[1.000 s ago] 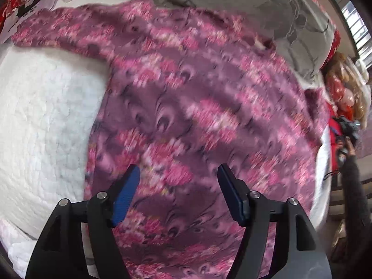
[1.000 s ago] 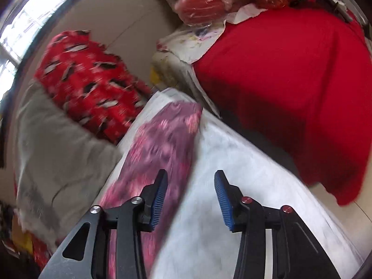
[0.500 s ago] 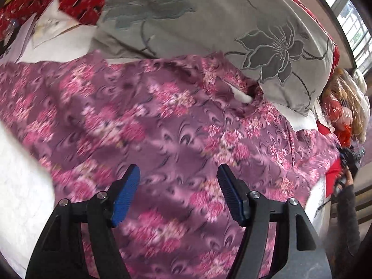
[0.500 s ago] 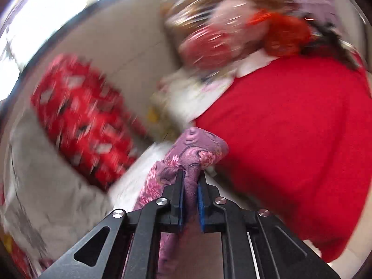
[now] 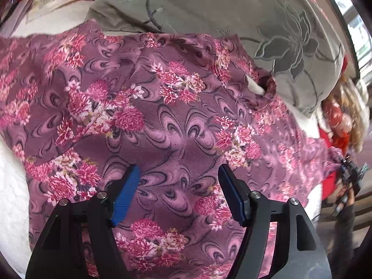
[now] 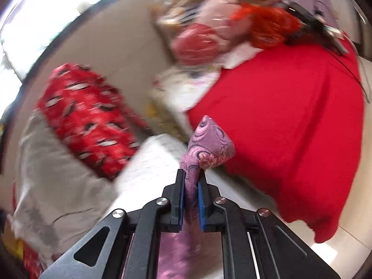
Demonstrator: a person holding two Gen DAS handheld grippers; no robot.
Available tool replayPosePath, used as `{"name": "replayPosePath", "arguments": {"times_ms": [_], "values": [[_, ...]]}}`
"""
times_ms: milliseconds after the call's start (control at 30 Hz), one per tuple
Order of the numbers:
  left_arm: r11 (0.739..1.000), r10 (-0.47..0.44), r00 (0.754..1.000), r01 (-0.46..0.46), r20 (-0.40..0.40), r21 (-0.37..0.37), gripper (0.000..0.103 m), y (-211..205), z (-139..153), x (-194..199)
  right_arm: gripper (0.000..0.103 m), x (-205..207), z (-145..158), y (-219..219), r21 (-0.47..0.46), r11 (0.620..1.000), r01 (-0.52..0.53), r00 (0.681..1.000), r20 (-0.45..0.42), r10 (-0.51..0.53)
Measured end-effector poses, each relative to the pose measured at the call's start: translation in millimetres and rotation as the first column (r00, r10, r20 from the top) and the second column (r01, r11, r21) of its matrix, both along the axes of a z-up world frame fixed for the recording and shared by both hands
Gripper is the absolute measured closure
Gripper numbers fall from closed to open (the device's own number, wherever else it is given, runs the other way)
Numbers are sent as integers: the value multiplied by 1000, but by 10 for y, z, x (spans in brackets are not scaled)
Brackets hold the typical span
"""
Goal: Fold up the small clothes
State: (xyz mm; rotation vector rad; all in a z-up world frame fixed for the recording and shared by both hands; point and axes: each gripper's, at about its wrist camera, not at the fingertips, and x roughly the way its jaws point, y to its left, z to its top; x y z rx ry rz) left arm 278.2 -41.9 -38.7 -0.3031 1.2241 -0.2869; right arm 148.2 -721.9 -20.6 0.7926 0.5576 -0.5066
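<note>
A purple garment with pink flowers [image 5: 176, 125] lies spread over a white quilted bed [image 5: 11, 197], its neckline toward a grey pillow. My left gripper [image 5: 179, 190] is open and empty, hovering over the garment's middle. My right gripper [image 6: 191, 193] is shut on a bunched tip of the same purple garment [image 6: 209, 148], lifted above the white bed [image 6: 153, 160]. The right gripper also shows small at the right edge of the left wrist view [image 5: 348, 174], at the garment's far end.
A grey flower-print pillow [image 5: 232, 18] lies beyond the garment. In the right wrist view, a red patterned cushion [image 6: 88, 121] and the grey pillow [image 6: 51, 186] sit left, a red cloth [image 6: 290, 127] covers something right, and bagged items [image 6: 209, 32] lie behind.
My right gripper has closed on the garment's end and lifted it. My left gripper has moved up the garment toward the neckline and pillow, staying open.
</note>
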Motion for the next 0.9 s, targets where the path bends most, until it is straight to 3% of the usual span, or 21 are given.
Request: {"name": "replayPosePath", "arguments": {"times_ms": [267,467,700,900], "values": [[993,-12,999,6,-50,-115,34,204,20,-12,94,109,328,881,-12,986,-165,983,75,166],[989,-65,995,55,-73,-136,34,291,53,-46,94,367,375,1840,3,940,-340,936,93,338],[986,-90,994,79,-68,-149,34,443,189,-18,94,738,357,3079,12,845,-534,843,74,532],[982,-99,994,92,-37,-163,34,591,343,-17,94,953,304,4095,-5,738,-675,737,42,675]]}}
